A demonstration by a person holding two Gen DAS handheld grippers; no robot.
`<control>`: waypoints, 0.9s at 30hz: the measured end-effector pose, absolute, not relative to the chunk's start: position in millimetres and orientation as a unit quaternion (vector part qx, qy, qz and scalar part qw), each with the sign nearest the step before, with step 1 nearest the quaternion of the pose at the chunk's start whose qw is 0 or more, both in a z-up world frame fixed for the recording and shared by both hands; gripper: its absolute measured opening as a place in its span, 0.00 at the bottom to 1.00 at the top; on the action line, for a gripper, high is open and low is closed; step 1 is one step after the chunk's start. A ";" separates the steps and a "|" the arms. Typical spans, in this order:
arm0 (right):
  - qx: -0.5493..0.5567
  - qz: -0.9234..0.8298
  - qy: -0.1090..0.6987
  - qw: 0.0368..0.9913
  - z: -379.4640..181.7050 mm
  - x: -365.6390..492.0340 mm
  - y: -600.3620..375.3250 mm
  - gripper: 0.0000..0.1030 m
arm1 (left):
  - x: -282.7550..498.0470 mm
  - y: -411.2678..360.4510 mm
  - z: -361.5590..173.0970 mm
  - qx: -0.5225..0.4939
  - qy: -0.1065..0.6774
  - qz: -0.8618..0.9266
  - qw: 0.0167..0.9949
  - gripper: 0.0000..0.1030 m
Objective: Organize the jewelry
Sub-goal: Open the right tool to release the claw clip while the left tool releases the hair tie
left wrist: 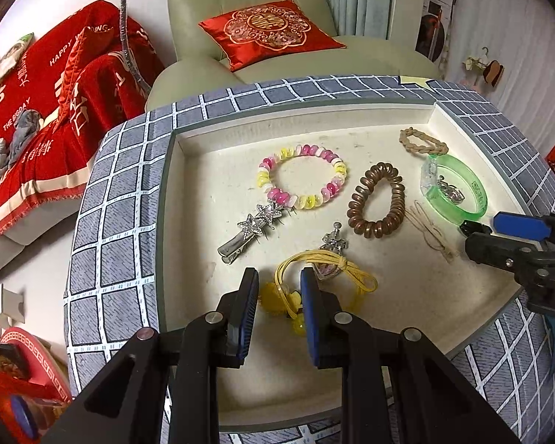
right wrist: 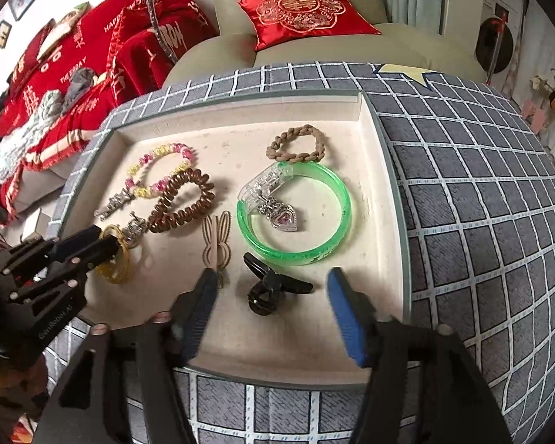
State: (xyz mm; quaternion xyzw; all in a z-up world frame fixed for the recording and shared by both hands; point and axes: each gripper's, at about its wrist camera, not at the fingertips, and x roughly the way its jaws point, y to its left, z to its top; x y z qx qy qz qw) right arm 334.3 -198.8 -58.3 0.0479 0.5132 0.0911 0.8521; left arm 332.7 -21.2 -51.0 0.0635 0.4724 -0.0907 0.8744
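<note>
The left hand-held gripper [left wrist: 279, 283] hovered narrowly parted over the yellow hair tie [left wrist: 325, 270], apparently to pinch it. The right hand-held gripper [right wrist: 272, 285], spread wide, straddled the black claw clip [right wrist: 272, 288] on the cream tray [right wrist: 384, 229].

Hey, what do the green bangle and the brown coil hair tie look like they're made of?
Green bangle: likely hard plastic or resin, since it is translucent, glossy and lets the tray show through. Brown coil hair tie: probably springy plastic, shiny, wound like a phone cord.
</note>
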 end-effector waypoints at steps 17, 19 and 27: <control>0.106 0.108 0.467 0.871 -18.4 313.0 -210.7 0.78 | 329.3 -20.5 -36.7 0.030 0.462 -0.098 0.881 0.38; 0.108 0.106 0.467 0.871 -18.1 311.4 -213.0 0.78 | 328.6 -20.9 -34.9 0.031 0.459 -0.097 0.883 0.38; 0.126 0.099 0.467 0.870 -18.8 310.3 -223.5 0.78 | 326.7 -19.4 -27.7 0.028 0.453 -0.096 0.886 0.38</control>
